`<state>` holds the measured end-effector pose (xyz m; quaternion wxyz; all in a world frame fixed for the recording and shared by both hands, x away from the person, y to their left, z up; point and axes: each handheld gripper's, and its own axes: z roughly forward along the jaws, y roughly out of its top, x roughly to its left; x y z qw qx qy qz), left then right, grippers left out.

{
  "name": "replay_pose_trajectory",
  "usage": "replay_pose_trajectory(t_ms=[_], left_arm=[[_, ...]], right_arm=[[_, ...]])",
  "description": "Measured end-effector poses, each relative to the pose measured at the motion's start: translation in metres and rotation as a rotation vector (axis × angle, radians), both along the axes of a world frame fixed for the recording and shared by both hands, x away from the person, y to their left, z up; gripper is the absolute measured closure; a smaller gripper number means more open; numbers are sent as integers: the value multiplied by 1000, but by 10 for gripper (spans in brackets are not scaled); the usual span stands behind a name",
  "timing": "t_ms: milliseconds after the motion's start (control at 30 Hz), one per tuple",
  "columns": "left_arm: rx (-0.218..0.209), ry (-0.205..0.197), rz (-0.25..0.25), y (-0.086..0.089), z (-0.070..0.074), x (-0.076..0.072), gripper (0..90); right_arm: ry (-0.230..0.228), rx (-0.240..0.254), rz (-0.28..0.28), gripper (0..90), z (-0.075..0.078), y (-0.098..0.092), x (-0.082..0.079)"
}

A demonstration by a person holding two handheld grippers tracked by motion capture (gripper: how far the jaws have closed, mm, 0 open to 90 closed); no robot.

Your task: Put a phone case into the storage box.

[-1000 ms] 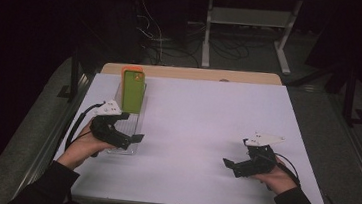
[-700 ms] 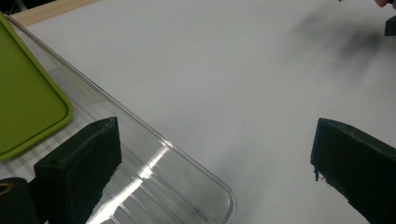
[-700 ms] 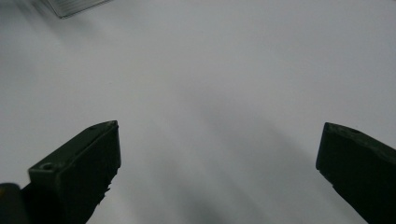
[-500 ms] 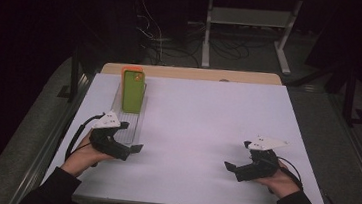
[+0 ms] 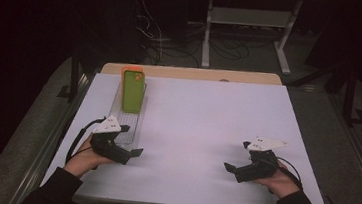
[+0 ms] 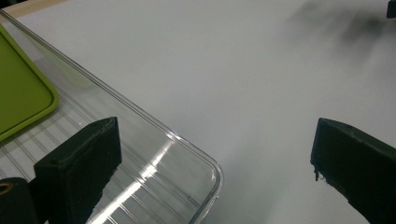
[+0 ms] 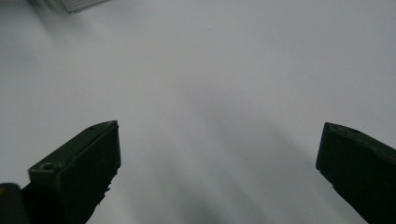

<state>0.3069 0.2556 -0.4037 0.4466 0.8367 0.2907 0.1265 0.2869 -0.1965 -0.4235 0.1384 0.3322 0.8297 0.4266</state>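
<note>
Jaws of the left gripper (image 5: 134, 152) stand wide just beside the near corner of the clear tray (image 6: 205, 186), which lies at the table's (image 5: 208, 114) left side and holds the green phone case (image 5: 133, 91) upright at its far end. Right gripper (image 5: 230, 166), also wide, rests well apart, probably waiting.

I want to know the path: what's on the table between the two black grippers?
Nothing: the high view shows bare white table between left gripper and right gripper.
</note>
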Motion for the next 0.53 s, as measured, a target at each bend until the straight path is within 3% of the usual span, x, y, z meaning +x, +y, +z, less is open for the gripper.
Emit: replay_pose_trajectory(t_ms=[533], left_arm=[[-16, 3, -4, -1, 3, -1, 15]], right_arm=[[2, 8, -8, 0, 1, -1, 0]])
